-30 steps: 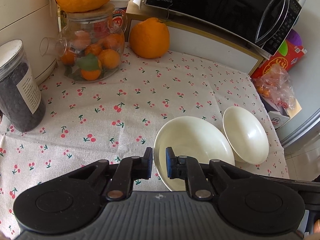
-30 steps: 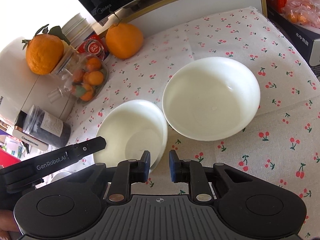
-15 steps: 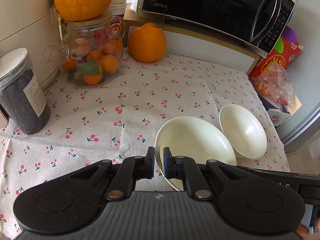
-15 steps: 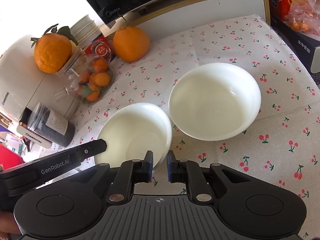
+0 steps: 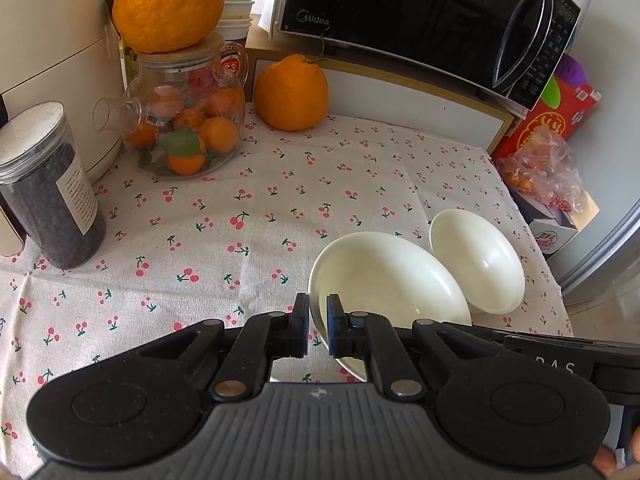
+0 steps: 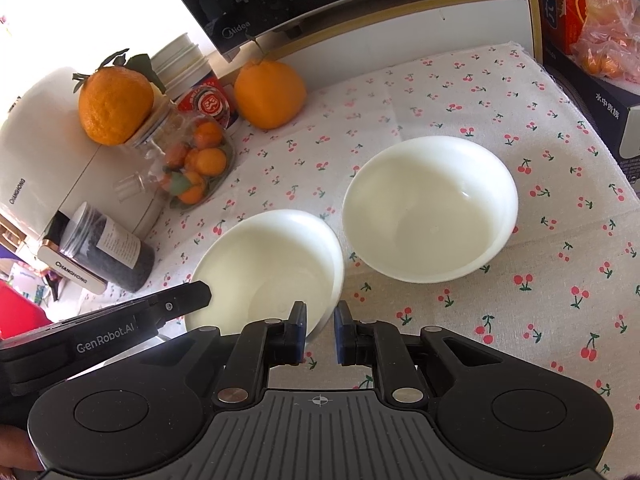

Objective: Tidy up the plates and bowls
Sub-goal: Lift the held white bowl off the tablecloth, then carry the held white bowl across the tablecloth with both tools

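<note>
From my left wrist view, my left hand-held gripper (image 5: 317, 330) tilts down over the counter (image 5: 240, 216), its fingers pinching the near rim of the shallow white bowl (image 5: 384, 280). The deeper white bowl (image 5: 476, 260) sits ahead to the right, just beside it.

From my right wrist view, my right hand-held gripper (image 6: 320, 334) grips the same shallow bowl's right rim; the deeper bowl lies ahead, slightly right, resting free.
</note>
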